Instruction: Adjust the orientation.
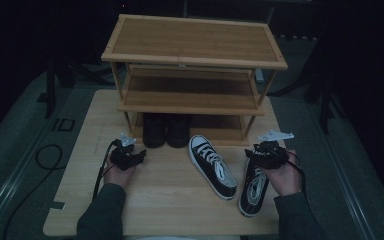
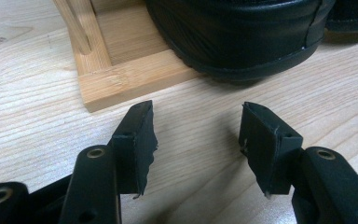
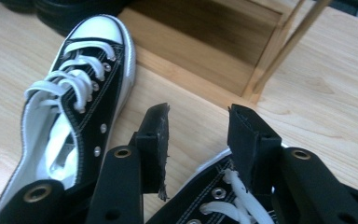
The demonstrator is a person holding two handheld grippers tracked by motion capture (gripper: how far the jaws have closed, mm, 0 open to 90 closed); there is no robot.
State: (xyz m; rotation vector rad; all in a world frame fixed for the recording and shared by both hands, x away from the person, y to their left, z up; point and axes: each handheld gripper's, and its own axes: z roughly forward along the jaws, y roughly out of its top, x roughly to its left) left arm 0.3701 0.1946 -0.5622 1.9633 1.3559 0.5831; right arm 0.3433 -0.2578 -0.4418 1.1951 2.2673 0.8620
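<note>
Shoes being stowed on a wooden rack (image 1: 195,55) that stands at the far side of the worktop (image 1: 170,200). A pair of black shoes (image 1: 166,131) already sits on the lowest shelf, while two black-and-white sneakers remain out in front: the left sneaker (image 1: 212,166) lies at an angle near the middle with its toe toward the rack, and the right sneaker (image 1: 254,187) lies just beside it, under your right hand. Your right tongs (image 1: 264,152) hover above the toe end of that sneaker with the jaws apart and nothing between them; in the right gripper view its laces (image 3: 242,198) show just below the jaws. Your left tongs (image 2: 198,135) rest low over bare wood in front of the rack's corner, jaws also wide and empty, close to the heel of a black shoe (image 2: 242,37). The step in hand appears to be choosing a sneaker to pick up. The next move calls for lowering the right tongs over a sneaker's side wall or heel rim and closing firmly, then lifting it toward a free shelf.
</note>
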